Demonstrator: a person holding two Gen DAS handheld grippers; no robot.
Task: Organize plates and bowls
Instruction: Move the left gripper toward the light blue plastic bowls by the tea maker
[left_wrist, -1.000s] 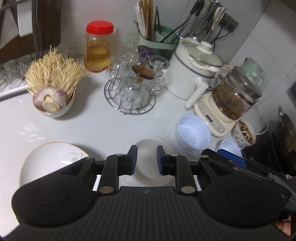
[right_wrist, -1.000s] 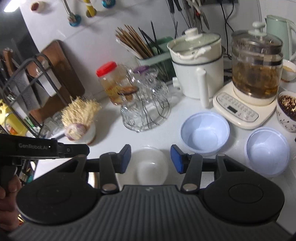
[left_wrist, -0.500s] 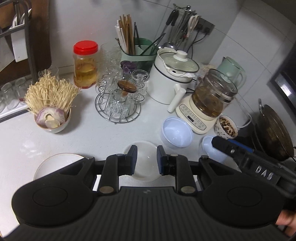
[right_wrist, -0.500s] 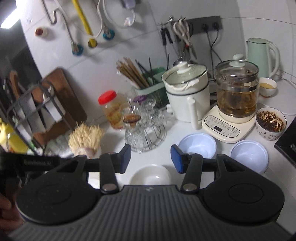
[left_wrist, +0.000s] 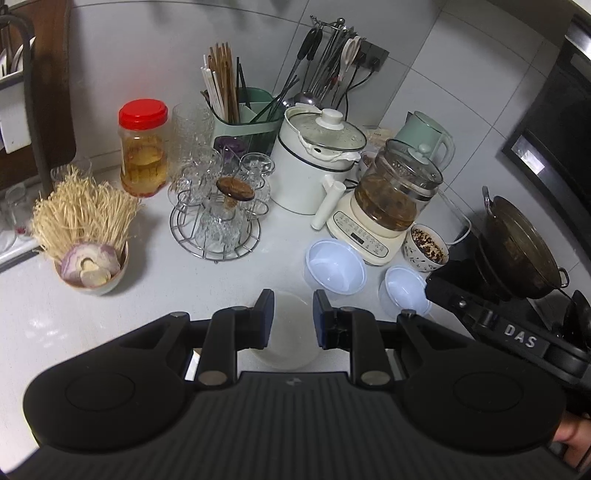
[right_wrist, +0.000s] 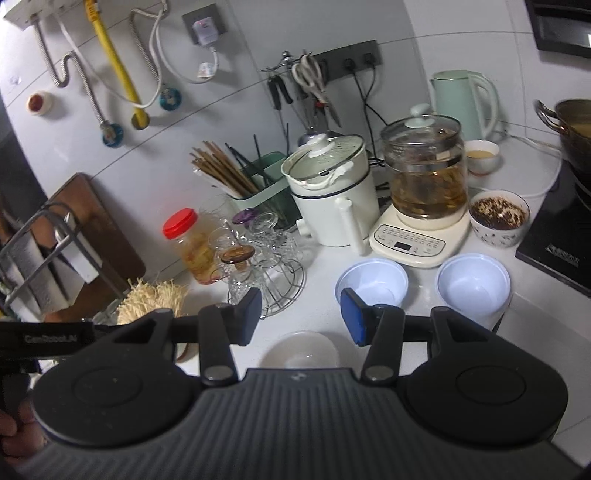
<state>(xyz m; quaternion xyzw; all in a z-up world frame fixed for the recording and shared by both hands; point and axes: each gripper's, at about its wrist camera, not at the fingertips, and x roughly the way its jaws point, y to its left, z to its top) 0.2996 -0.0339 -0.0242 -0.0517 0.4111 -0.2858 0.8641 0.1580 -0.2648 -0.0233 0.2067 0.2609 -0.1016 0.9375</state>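
On the white surface (left_wrist: 192, 295) sit 3 loose bowls: a white bowl (left_wrist: 286, 332) nearest the cameras, and 2 pale blue bowls, one (left_wrist: 334, 266) just in front of the tea maker (left_wrist: 384, 206) and the other (left_wrist: 404, 291) to its right, close to the surface's near edge. The left hand-held gripper (left_wrist: 290, 319) hangs above the white bowl with its jaws only narrowly parted and nothing between them; the bowl shows through the gap but lies well below the pads. The right hand-held gripper (right_wrist: 301, 314) is spread wider, also empty, with the white bowl (right_wrist: 301, 352) low between its fingers and the 2 blue bowls (right_wrist: 373, 282) (right_wrist: 472, 286) just beyond its right fingertip. The white bowl looks like glazed ceramic: stiff, fairly heavy for its size, slick and likely to chip if knocked, so it probably wants a firm pinch across the rim wall with one pad inside and one outside. The blue bowls look like thin plastic: light, slightly flexible and prone to skid or tip under a sideways push, so a gentle rim pinch from above seems best, and they would likely nest into each other. The glass cup rack (left_wrist: 216, 218) and the patterned bowl (left_wrist: 426, 249) of dark contents stand near enough to be bumped.
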